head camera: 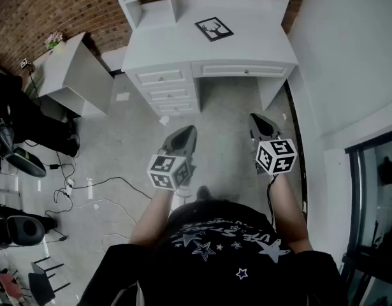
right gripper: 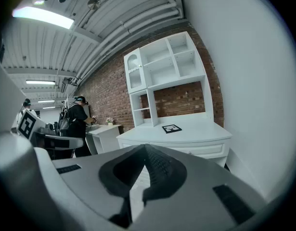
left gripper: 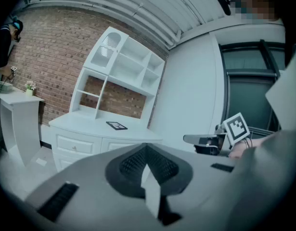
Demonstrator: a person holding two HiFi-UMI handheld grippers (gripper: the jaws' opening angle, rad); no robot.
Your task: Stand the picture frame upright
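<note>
A white desk (head camera: 246,46) with a shelved hutch is seen against a brick wall. The picture frame (head camera: 214,29) is laid flat and face up on the desktop, a dark border around a pale print of an antlered figure. It is set toward the back of the desktop, apart from the front edge and near the hutch.

The frame is judged to be light, stiff and thin. Its face is probably glazed, and so slippery and breakable. Whether a rear stand is fitted cannot be told. A hold is best taken on the border at one edge, so that this edge can be lifted off the desktop and the frame tipped up while the opposite edge is steadied by the other tool.

The left gripper (head camera: 185,134) and the right gripper (head camera: 262,125) are held over the floor, well short of the desk, and are pointed toward it and slightly downward. Both pairs of jaws are closed together on nothing, and nothing is touched by either.
</note>
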